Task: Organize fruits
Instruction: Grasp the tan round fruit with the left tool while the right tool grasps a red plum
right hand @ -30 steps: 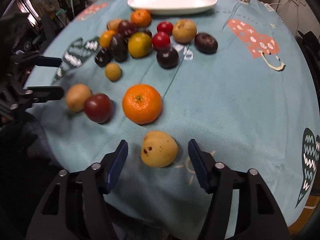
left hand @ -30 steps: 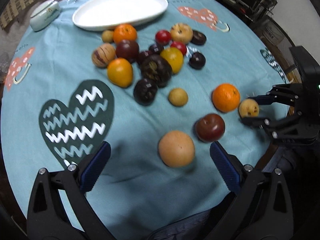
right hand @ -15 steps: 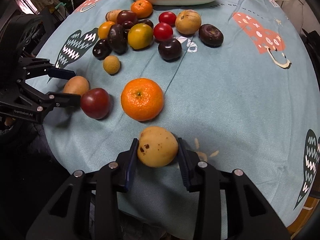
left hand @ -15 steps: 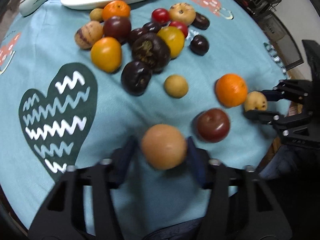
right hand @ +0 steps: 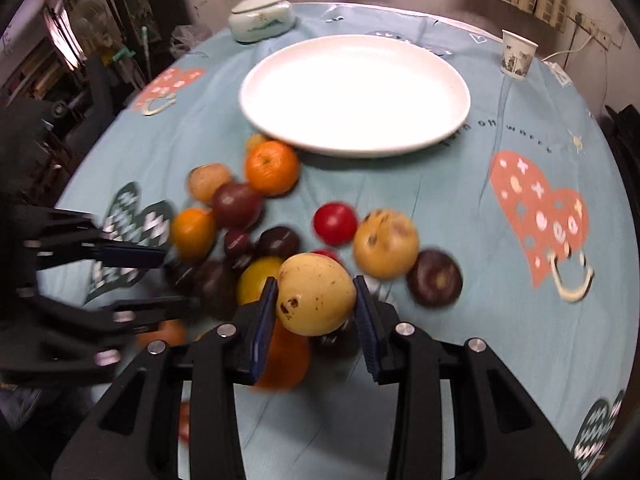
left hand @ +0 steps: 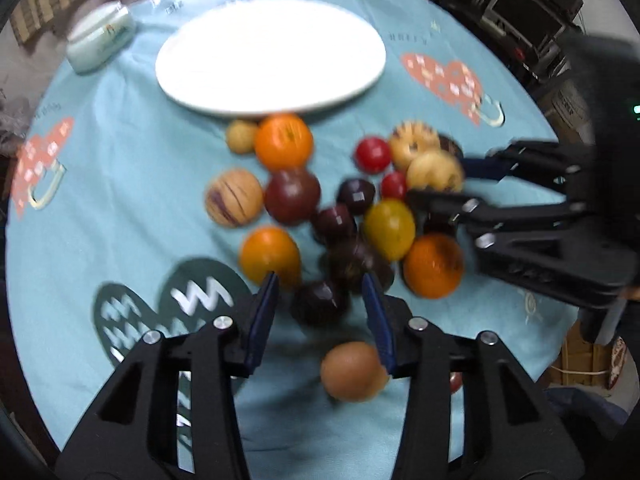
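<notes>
Item: fruit sorting, carry step in hand. Right hand-held gripper (right hand: 315, 285): jaws have just been closing and now pinch a yellow speckled fruit (right hand: 316, 296) on both sides, held clear of the bench (right hand: 460, 216) above the heap of loose fruit (right hand: 272, 168). White plate (right hand: 356, 92): bare, at 12 o'clock from the held fruit, with the heap's nearest orange touching or just short of its near rim. Left hand-held gripper (left hand: 320, 280): jaws have just been opening and stand partly spread with nothing pressed between the pads; a brown round fruit (left hand: 352, 370) sits low at 5 o'clock from the fingertips, against the root of one finger (blur hides whether it rests on the cloth or is falling), so it reads as slipped from the grip. Judgement: the yellow fruit is on its way to the plate. Next move, right: carry on towards 12 o'clock, lower over the plate's middle, spread the jaws gently so the round fruit does not roll off. Next move, left: go back for the brown fruit, centre it between the pads, close again.
</notes>
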`<action>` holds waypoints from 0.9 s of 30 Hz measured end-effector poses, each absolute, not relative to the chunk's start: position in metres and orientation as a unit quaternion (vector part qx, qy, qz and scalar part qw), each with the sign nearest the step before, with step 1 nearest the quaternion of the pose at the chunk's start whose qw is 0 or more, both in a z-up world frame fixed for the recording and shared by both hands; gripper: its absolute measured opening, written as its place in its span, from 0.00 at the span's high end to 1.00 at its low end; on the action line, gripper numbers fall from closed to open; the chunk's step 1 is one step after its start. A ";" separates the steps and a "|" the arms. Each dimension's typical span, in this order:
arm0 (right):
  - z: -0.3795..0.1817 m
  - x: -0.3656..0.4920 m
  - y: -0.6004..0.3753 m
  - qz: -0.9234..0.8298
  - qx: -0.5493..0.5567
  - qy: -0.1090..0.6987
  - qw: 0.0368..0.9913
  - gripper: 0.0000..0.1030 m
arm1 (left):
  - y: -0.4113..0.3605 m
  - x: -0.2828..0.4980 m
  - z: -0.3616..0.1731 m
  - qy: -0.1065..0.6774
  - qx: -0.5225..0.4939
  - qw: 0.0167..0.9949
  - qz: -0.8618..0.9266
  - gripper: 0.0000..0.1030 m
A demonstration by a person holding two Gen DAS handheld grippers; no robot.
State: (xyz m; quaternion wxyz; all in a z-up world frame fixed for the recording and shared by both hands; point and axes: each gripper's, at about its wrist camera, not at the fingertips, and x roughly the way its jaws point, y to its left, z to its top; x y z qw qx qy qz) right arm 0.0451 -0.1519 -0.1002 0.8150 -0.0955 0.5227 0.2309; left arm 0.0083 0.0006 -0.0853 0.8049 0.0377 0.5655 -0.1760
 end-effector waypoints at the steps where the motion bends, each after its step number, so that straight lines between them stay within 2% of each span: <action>1: -0.102 0.050 -0.151 0.235 -0.091 0.533 0.807 0.63 | 0.005 0.009 -0.081 0.559 0.036 0.810 -0.174 0.48; 5: -0.086 0.048 -0.158 0.241 -0.082 0.508 0.823 0.60 | 0.028 0.007 -0.071 0.541 0.025 0.826 -0.156 0.36; 7: -0.072 0.044 -0.166 0.248 -0.076 0.489 0.833 0.47 | 0.038 0.005 -0.069 0.537 0.023 0.831 -0.146 0.32; 8: -0.065 0.040 -0.171 0.250 -0.074 0.476 0.840 0.31 | 0.039 0.005 -0.069 0.537 0.023 0.831 -0.143 0.30; 9: -0.059 0.035 -0.175 0.254 -0.072 0.464 0.845 0.29 | 0.041 0.003 -0.069 0.538 0.022 0.830 -0.144 0.29; 14: -0.059 -0.010 -0.173 0.320 -0.098 0.490 0.805 0.29 | 0.037 -0.028 -0.079 0.549 0.053 0.815 -0.177 0.28; 19: -0.102 -0.066 -0.146 0.362 -0.160 0.528 0.751 0.30 | 0.034 -0.048 -0.096 0.570 0.053 0.797 -0.192 0.28; 23: -0.122 -0.062 -0.137 0.345 -0.137 0.552 0.746 0.39 | 0.033 -0.055 -0.103 0.577 0.054 0.792 -0.191 0.28; 25: -0.128 -0.059 -0.134 0.349 -0.133 0.562 0.738 0.53 | 0.033 -0.057 -0.104 0.579 0.055 0.791 -0.191 0.28; 27: -0.129 -0.061 -0.130 0.361 -0.130 0.562 0.733 0.62 | 0.030 -0.059 -0.104 0.580 0.055 0.789 -0.195 0.27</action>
